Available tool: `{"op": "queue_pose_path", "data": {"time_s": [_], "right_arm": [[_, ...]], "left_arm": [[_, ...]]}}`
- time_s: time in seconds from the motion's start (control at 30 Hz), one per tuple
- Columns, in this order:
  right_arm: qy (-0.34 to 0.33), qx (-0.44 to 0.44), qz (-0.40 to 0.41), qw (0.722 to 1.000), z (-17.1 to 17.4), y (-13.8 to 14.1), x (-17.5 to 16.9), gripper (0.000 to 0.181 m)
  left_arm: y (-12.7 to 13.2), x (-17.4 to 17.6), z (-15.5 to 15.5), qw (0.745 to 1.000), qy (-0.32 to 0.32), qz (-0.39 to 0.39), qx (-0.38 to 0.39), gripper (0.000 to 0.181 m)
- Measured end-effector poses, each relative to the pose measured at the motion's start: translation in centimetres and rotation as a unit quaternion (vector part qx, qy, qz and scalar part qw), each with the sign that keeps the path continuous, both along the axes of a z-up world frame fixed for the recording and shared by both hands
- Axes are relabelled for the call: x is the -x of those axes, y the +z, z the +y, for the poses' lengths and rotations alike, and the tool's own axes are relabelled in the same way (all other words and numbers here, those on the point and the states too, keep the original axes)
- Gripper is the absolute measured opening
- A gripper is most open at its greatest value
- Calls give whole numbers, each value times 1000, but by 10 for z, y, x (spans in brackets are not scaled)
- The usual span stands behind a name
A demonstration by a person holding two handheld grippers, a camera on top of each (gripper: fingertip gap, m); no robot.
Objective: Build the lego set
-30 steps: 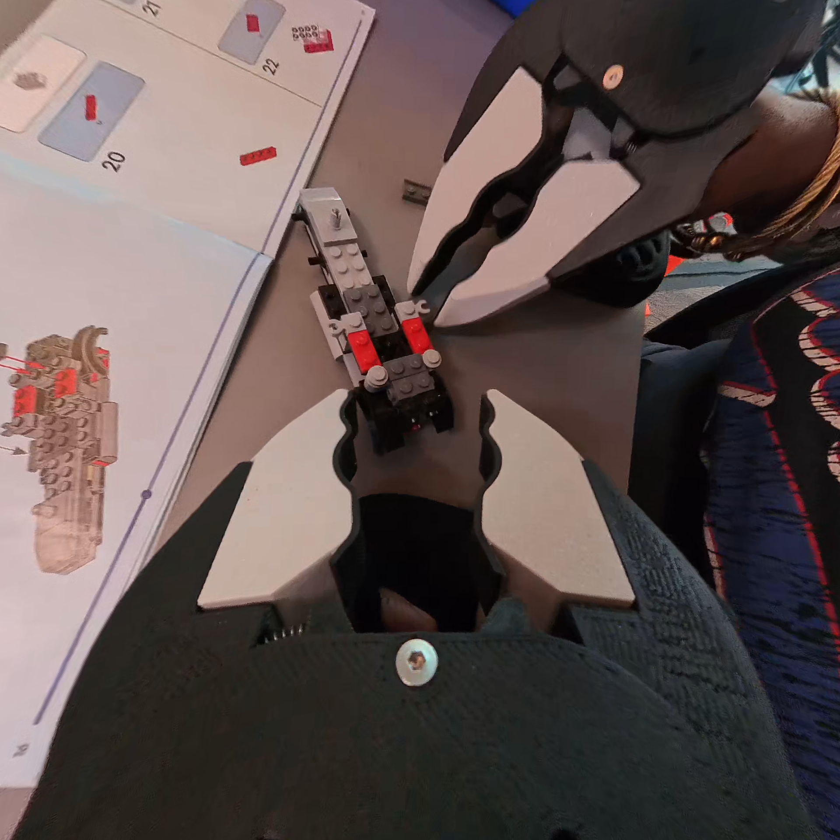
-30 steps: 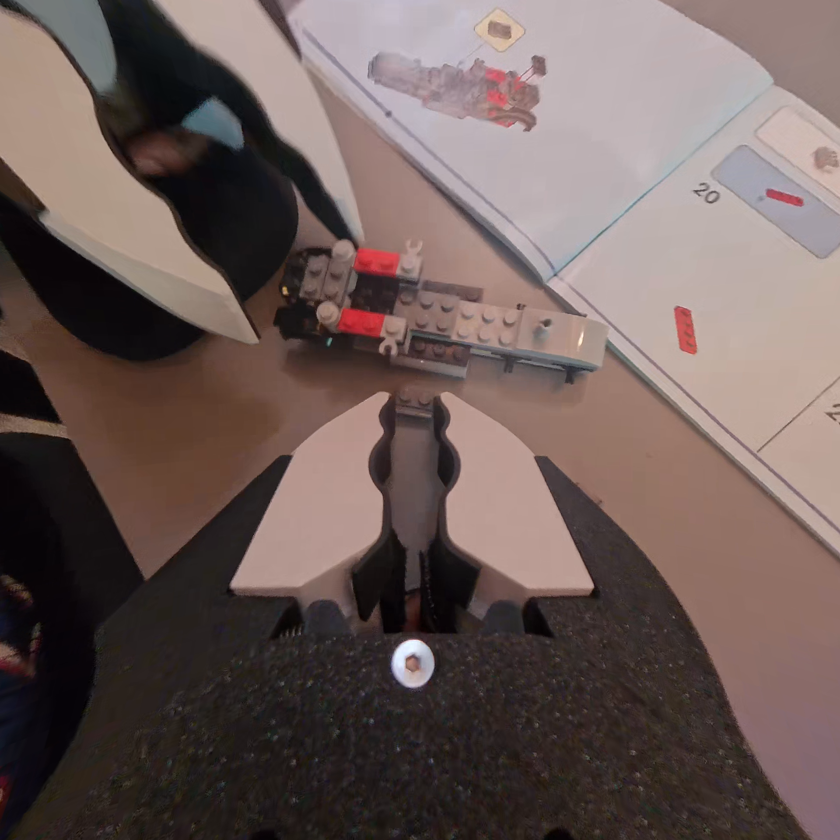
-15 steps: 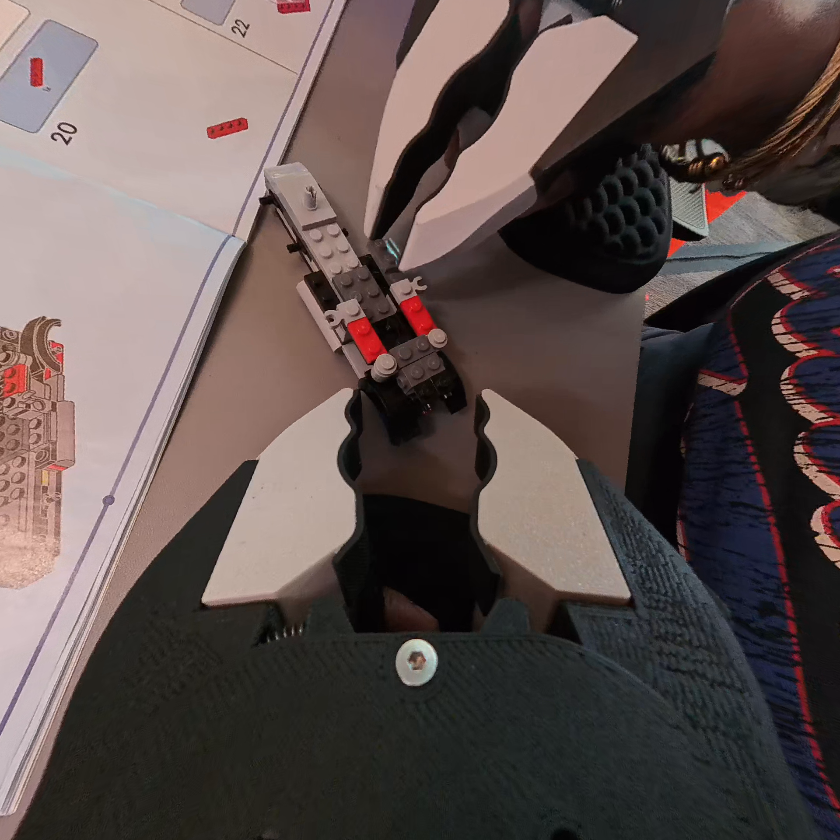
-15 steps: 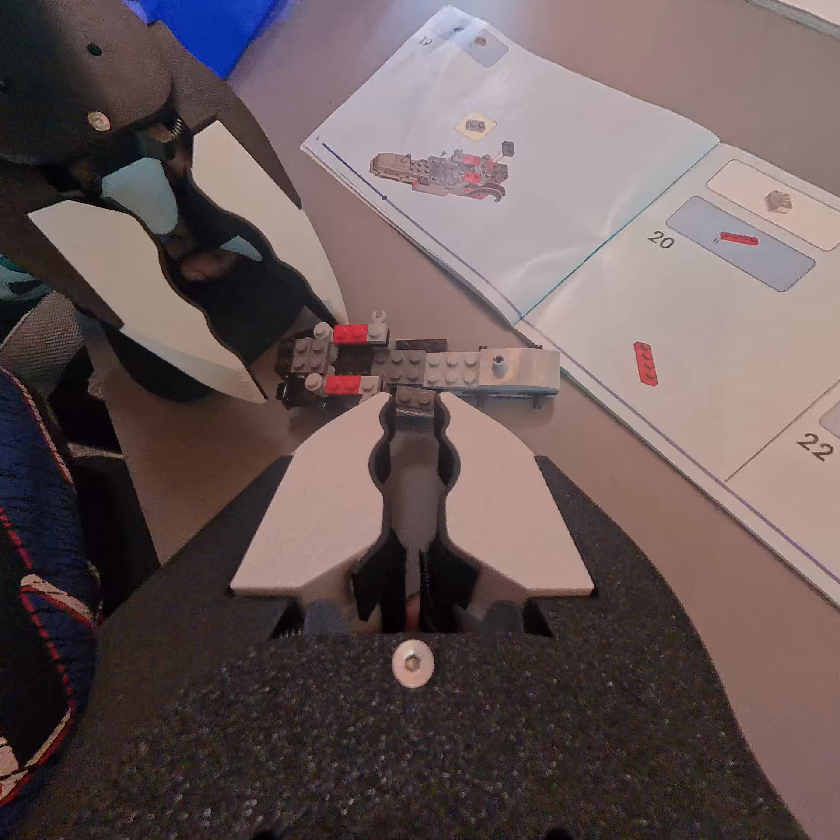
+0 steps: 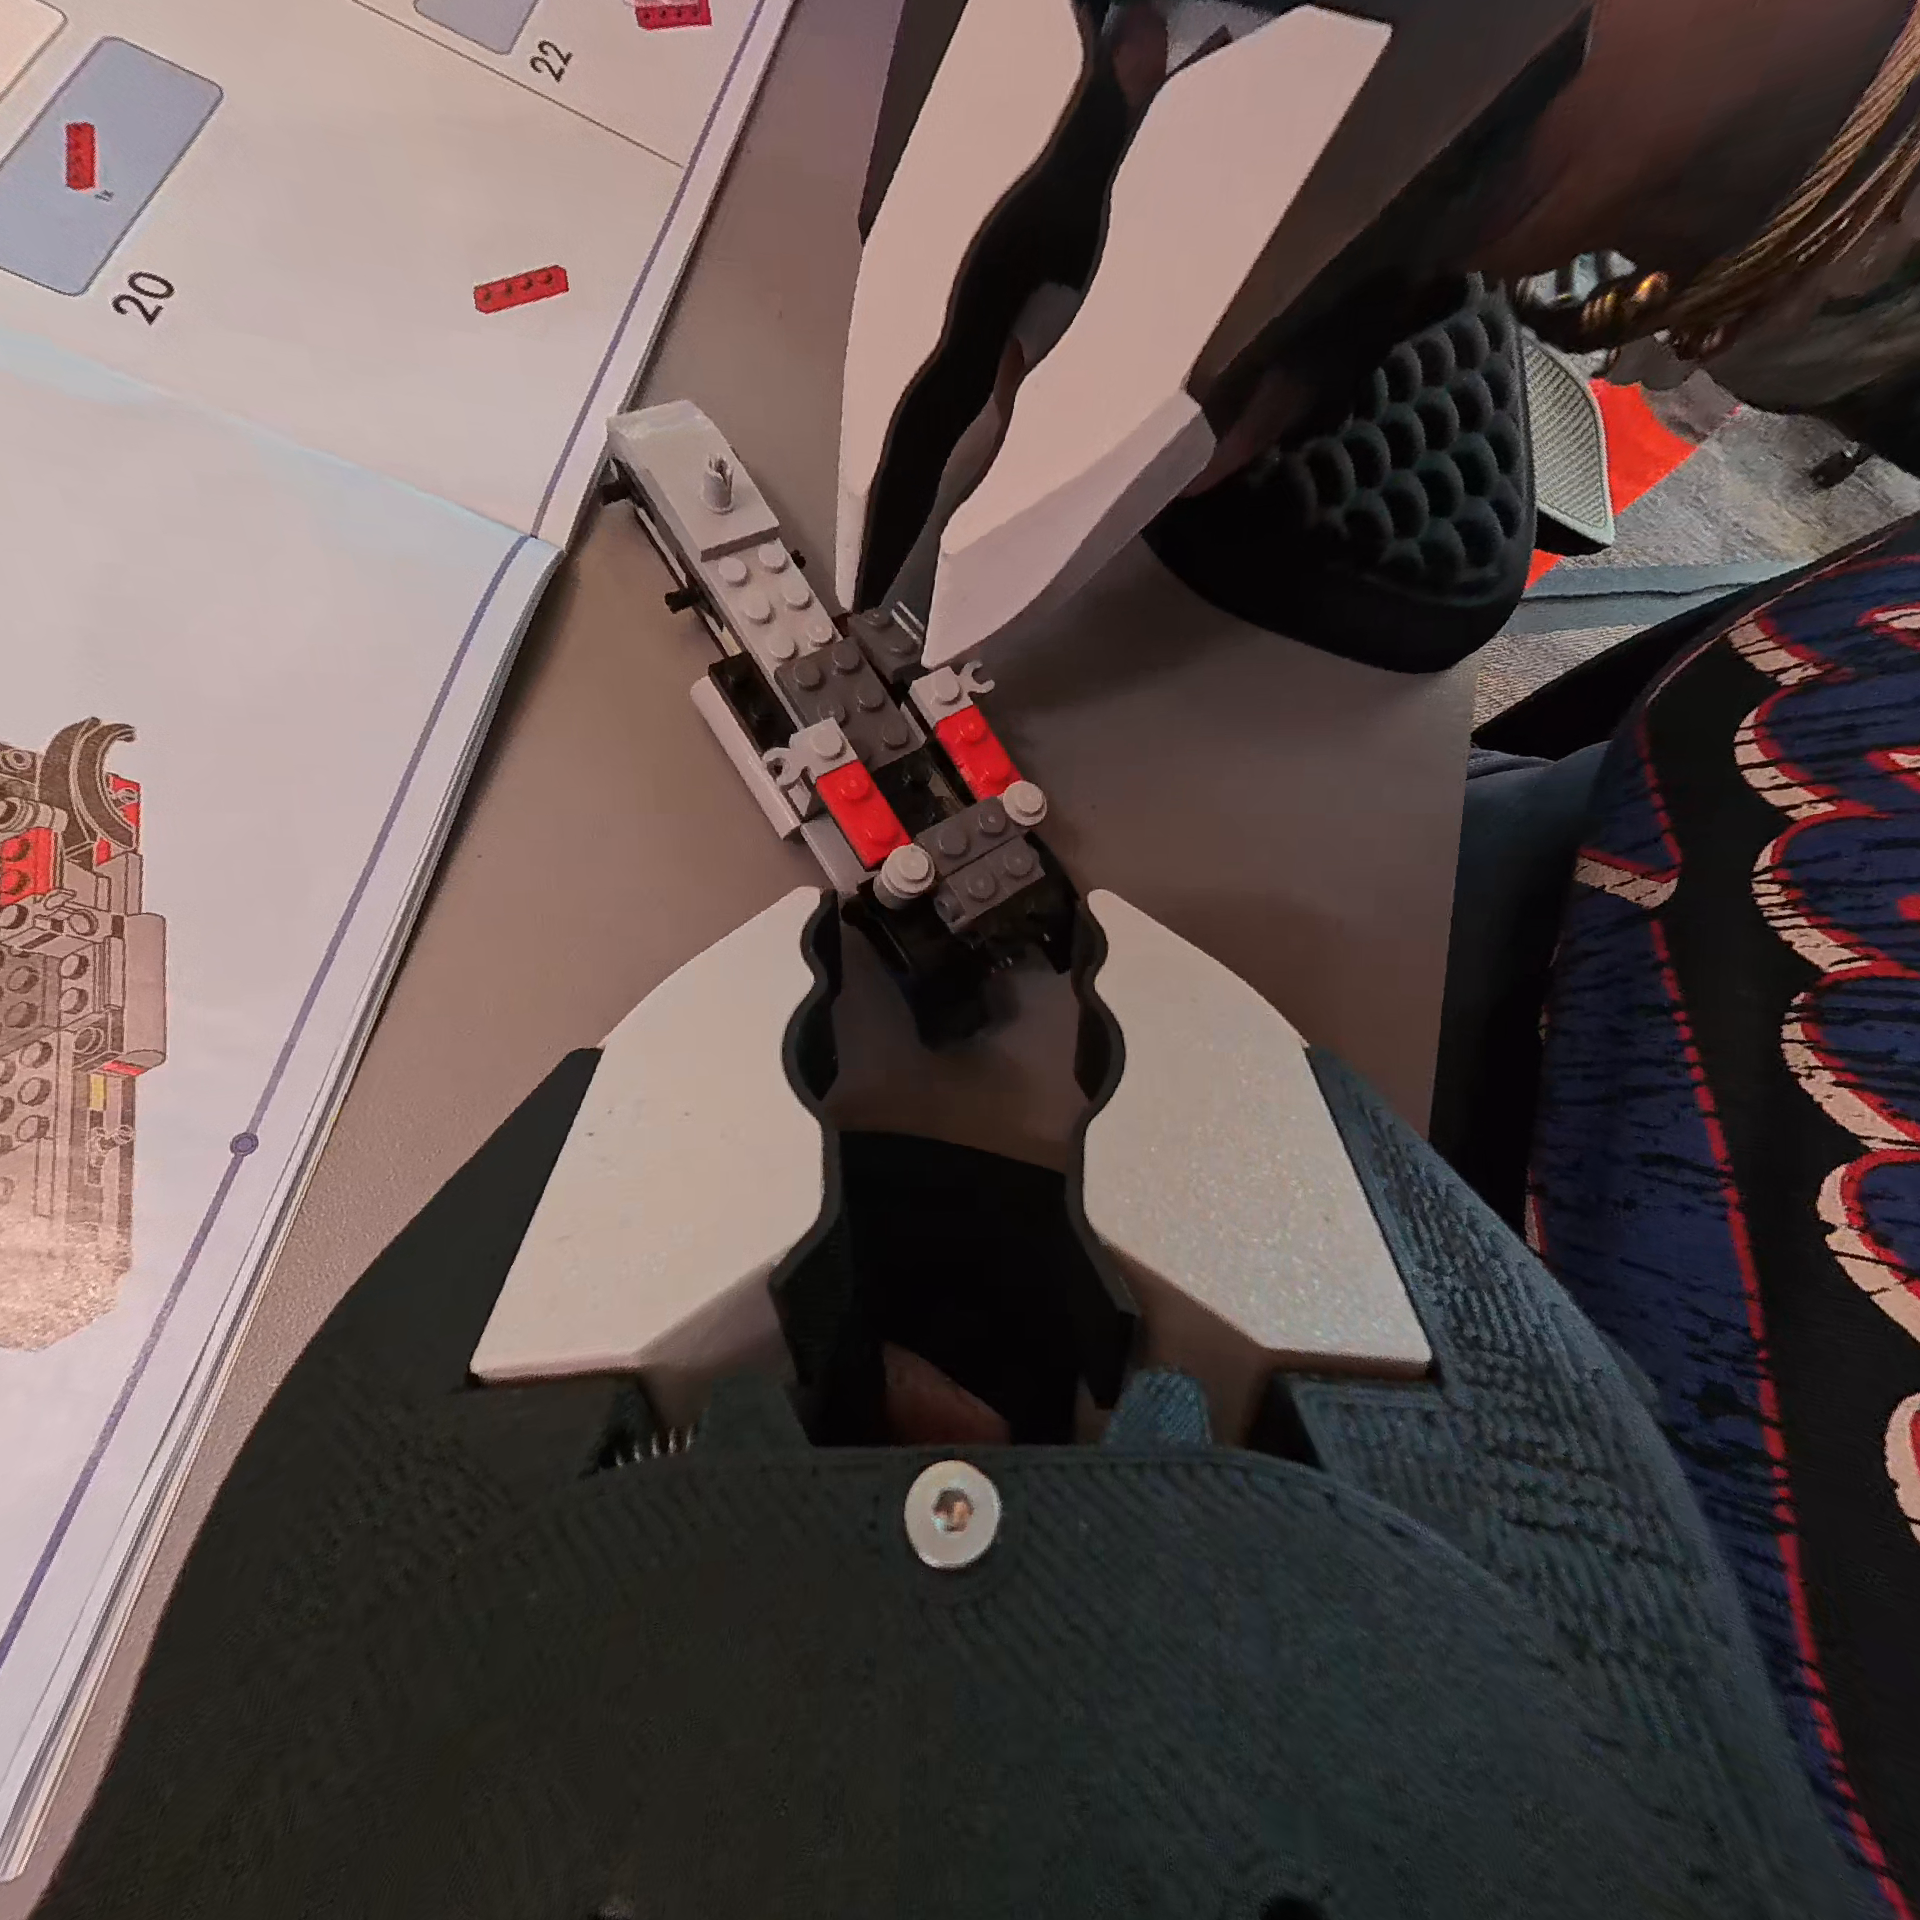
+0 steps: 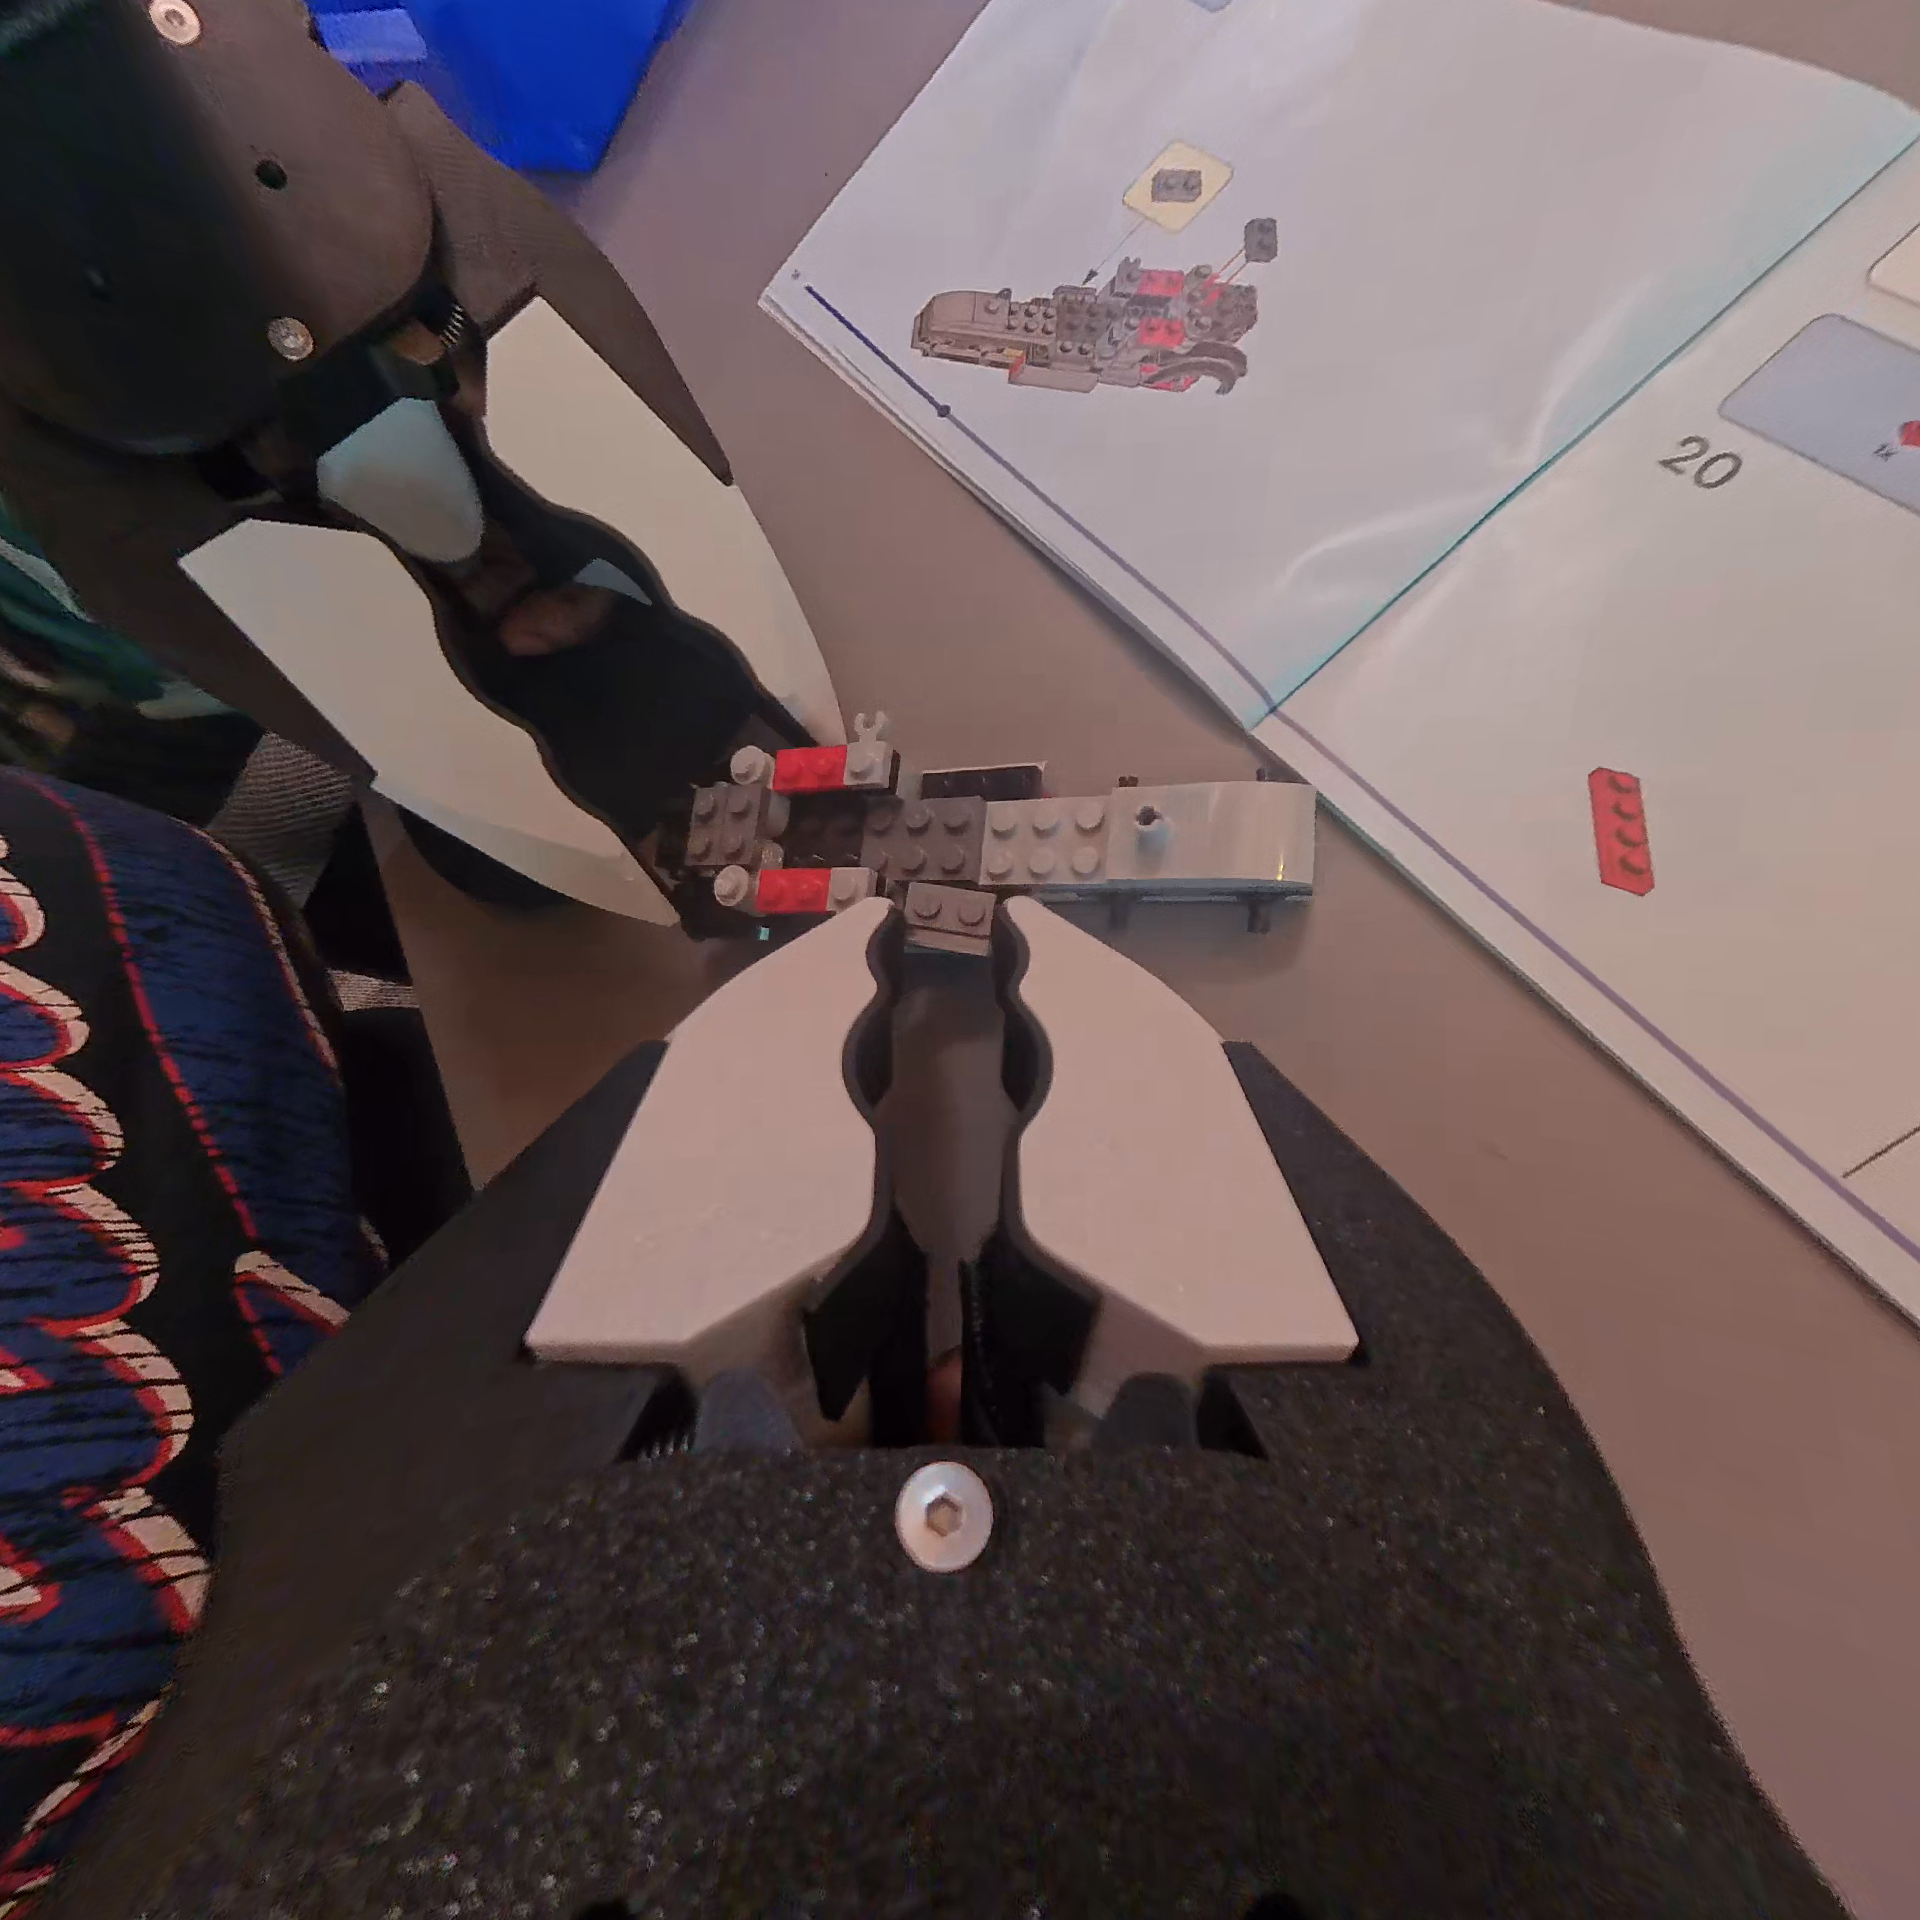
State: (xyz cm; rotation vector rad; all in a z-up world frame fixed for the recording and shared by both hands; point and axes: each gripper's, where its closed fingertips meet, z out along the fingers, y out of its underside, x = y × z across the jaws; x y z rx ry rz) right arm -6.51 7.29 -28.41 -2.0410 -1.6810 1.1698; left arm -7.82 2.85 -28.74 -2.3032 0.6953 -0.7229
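Observation:
A long grey, black and red lego model (image 5: 831, 686) lies on the brown table (image 5: 1226, 831) beside the open instruction booklet (image 5: 312, 436). My left gripper (image 5: 951, 914) is open, with its fingertips on either side of the model's black rear end. My right gripper (image 5: 894, 623) comes in from the far side. In the right wrist view the right gripper (image 6: 948, 914) is shut on a small dark grey plate (image 6: 948, 920), held against the near side of the model (image 6: 1039, 831) at its middle. The left gripper (image 6: 753, 821) shows at the model's left end.
The booklet (image 6: 1455, 468) covers the table to the right of the model in the right wrist view. A blue bin (image 6: 540, 62) stands at the far edge. The table edge and a person's patterned clothing (image 5: 1766, 1039) lie to the right in the left wrist view, beside a black dimpled object (image 5: 1382, 499). The tips of one gripper are about 5 cm away from the tips of the other.
My right gripper has carried the small dark grey plate in to the model's side. My left gripper has moved forward so its open fingers straddle the model's rear.

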Motion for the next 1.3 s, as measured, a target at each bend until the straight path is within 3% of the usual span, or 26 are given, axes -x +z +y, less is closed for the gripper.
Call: {"op": "queue_pose_path", "data": {"time_s": [0.3, 0.9, 1.0, 1.07, 1.2, 1.3], "right_arm": [[12, 54, 31, 998, -6, 13, 6, 16], [30, 64, 30, 997, -5, 8, 7, 19], [28, 77, 77, 994, 1, 24, 6, 18], [36, 45, 103, 993, 10, 34, -6, 11], [87, -75, 37, 993, 15, 14, -36, 18], [110, -123, 38, 986, 5, 8, -34, 20]], "left_arm": [[0, 0, -1, 1000, -3, -1, -3, 43], [0, 0, 0, 1000, -2, -4, 0, 43], [0, 0, 0, 1000, -1, -6, 2, 43], [0, 0, 0, 1000, -1, -7, 2, 42], [0, 0, 0, 1000, -1, -8, 2, 43], [0, 0, 0, 1000, 0, -6, 1, 42]]}}
